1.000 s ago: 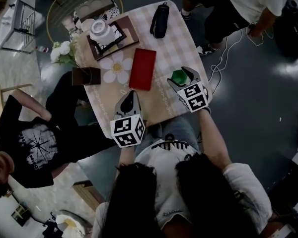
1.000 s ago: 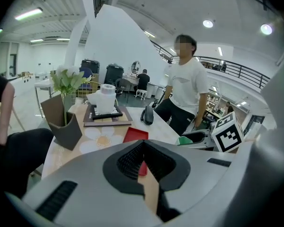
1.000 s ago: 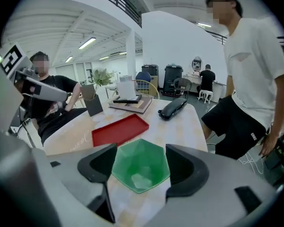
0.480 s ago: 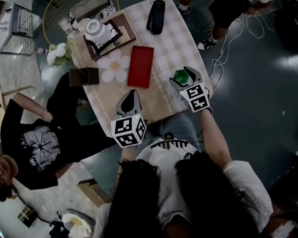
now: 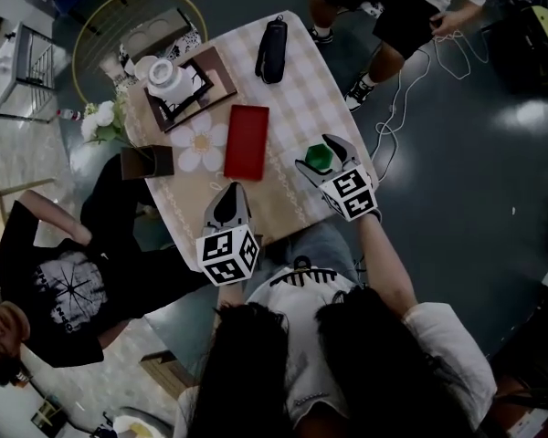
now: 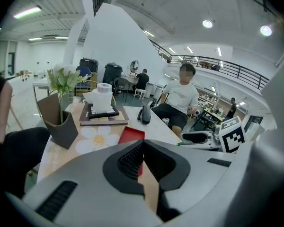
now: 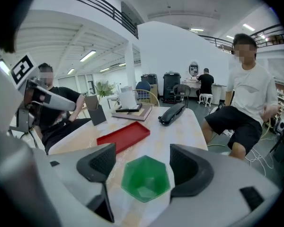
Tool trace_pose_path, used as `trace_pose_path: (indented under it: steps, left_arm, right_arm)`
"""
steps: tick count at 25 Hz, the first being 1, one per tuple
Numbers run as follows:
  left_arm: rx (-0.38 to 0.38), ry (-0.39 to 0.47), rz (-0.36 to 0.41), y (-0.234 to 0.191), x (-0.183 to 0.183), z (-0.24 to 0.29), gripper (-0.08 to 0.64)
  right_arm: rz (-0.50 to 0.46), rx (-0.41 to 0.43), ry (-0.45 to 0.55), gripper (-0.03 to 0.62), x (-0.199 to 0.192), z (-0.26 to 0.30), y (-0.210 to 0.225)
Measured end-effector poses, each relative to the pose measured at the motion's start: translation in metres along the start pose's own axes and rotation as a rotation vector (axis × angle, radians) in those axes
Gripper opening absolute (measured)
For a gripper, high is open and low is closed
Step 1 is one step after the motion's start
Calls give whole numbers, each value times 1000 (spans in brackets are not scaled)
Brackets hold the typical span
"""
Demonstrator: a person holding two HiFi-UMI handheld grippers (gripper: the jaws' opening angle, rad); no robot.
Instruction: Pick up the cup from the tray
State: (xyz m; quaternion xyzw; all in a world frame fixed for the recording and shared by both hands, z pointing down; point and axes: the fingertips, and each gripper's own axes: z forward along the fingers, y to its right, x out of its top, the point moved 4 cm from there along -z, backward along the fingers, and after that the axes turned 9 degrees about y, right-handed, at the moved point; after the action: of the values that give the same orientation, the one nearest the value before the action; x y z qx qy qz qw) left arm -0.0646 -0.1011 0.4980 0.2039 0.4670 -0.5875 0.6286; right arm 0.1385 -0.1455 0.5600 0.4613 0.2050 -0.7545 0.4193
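The right gripper's (image 7: 143, 161) jaws, just opening wider, stood spread either side of the green cup (image 7: 146, 178), not pressing it. The left gripper's (image 6: 142, 157) were pressed together, empty. The cup stood upright (mouth up) by the table's (image 5: 297, 71) right edge.

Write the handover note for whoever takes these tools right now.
Left tool: shut, empty, over the near edge of the table.
Right tool: open, jaws just widened. The green cup stands on the table between them, pads not pressing it.
Red tray: empty, ahead-left of the cup.
Done: cup is off the tray.
Left: if it is still to be lifted, close on it first.
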Motion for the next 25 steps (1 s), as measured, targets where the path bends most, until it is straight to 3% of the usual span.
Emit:
trace_pose_path:
  steps: [6, 10, 17, 21, 25]
  left_arm:
    - [-16, 52, -20, 5, 9, -10, 9]
    - [-44, 96, -25, 12, 18, -15, 8]
    - [-84, 155, -9, 21, 25, -32, 8]
    - [-76, 165, -6, 18, 22, -45, 8]
    - [-33, 124, -10, 10, 9, -54, 8]
  right_arm:
    - [22, -18, 121, 344, 41, -24, -7]
    - [55, 12, 202, 343, 70, -39, -21]
    - [88, 58, 235, 324, 77, -49, -54]
    - [89, 52, 227, 263, 73, -53, -70]
    - [127, -1, 234, 137, 65, -59, -79]
